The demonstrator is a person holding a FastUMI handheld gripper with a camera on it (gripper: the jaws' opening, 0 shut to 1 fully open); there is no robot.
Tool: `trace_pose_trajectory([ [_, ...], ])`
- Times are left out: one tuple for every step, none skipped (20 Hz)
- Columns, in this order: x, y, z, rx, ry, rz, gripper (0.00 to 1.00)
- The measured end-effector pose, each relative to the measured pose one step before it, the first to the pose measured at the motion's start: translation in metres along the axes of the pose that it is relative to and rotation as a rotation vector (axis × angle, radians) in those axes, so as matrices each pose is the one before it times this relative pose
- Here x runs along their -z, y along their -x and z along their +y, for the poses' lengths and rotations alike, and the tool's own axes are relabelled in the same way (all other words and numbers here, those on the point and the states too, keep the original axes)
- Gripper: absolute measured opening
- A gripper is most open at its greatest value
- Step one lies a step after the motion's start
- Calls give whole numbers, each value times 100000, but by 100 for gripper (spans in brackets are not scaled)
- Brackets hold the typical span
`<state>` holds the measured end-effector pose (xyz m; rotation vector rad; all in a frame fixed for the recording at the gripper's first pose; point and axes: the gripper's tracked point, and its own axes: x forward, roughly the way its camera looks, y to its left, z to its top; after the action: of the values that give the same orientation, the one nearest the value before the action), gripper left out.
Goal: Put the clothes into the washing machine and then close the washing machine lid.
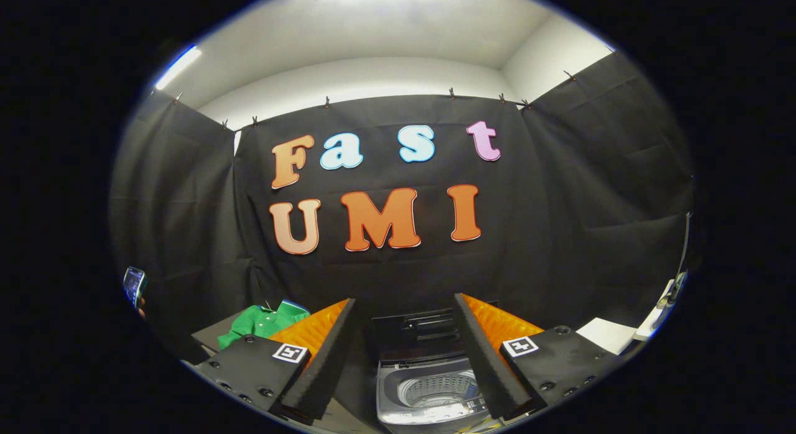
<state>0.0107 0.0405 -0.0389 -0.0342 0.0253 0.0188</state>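
The tool (pixel 404 309) is hanging spread wide above the open washing machine (pixel 429 384); a green shirt (pixel 258 322) is lying on the dark counter (pixel 208 339) beside black cloth walls.

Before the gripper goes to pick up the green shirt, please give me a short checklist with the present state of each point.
1. Washing machine lid raised, drum open: ok.
2. Drum free of other items: cannot tell, only part of it is visible.
3. Gripper open, fingers spread apart with nothing between them: ok.
4. Green shirt within view, lying beyond the left finger beside the machine: ok.
5. Fingers lined up with the shirt: not ok, they point at the machine, the shirt is off to the side.
6. Shirt free of things on top of it: cannot tell, the finger hides part of it.
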Motion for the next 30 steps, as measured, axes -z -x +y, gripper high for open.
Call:
trace_pose_trajectory([
  [64, -19, 799, -2667, -274, -534, 98],
  [-44, -95, 993, -2577, -1558, -340, 98],
  [124, -209, 627, -2416, -1916, -28, 98],
  [159, -327, 628, -2099, -1774, 342, 98],
  [60, -89, 529, -2449, -1100, -90, 98],
  [-99, -169, 809, -2574, -664, -685, 98],
  [-464, -68, 774, -2226, -532, -1095, 98],
  [-163, -132, 385, -1487, -342, -257, 98],
  [132, 119, -20, -924, 47, 817, 98],
  [-56, 154, 48, -277, -4, 136, 98],
  [-459, 78, -252, 362, -73, -611, 98],
  [-292, 138, -401, 1359, 324, -868, 98],
  [-183, 65, -581, 2039, 380, -665, 98],
  [-141, 143, -336, 1320, -162, -278, 98],
  [34, 222, 234, 16, -562, 20, 98],
  [110, -61, 386, -453, -535, 316, 98],
  [-91, -109, 392, -708, 99, 238, 98],
  [-41, -198, 389, -778, 597, -230, 98],
  [-57, -202, 479, -1093, 331, -489, 98],
  [94, -568, 791, -1608, -271, -296, 98],
  [193, -149, 1163, -2349, -757, 13, 98],
  [317, -707, 1249, -2265, -1128, 638, 98],
  [361, -609, 1111, -2496, -1293, 1074, 98],
  [291, -593, 1133, -2497, -1201, 834, 98],
  [308, -954, 1084, -2420, -788, 765, 98],
  [488, -918, 1138, -2250, -298, 1047, 98],
  [716, -838, 1105, -2206, 320, 1695, 98],
  [937, -1095, 1001, -1780, 184, 2113, 98],
  [962, -1433, 1312, -1983, 43, 2252, 98],
  [1194, -1609, 1205, -1825, -66, 2876, 98],
])
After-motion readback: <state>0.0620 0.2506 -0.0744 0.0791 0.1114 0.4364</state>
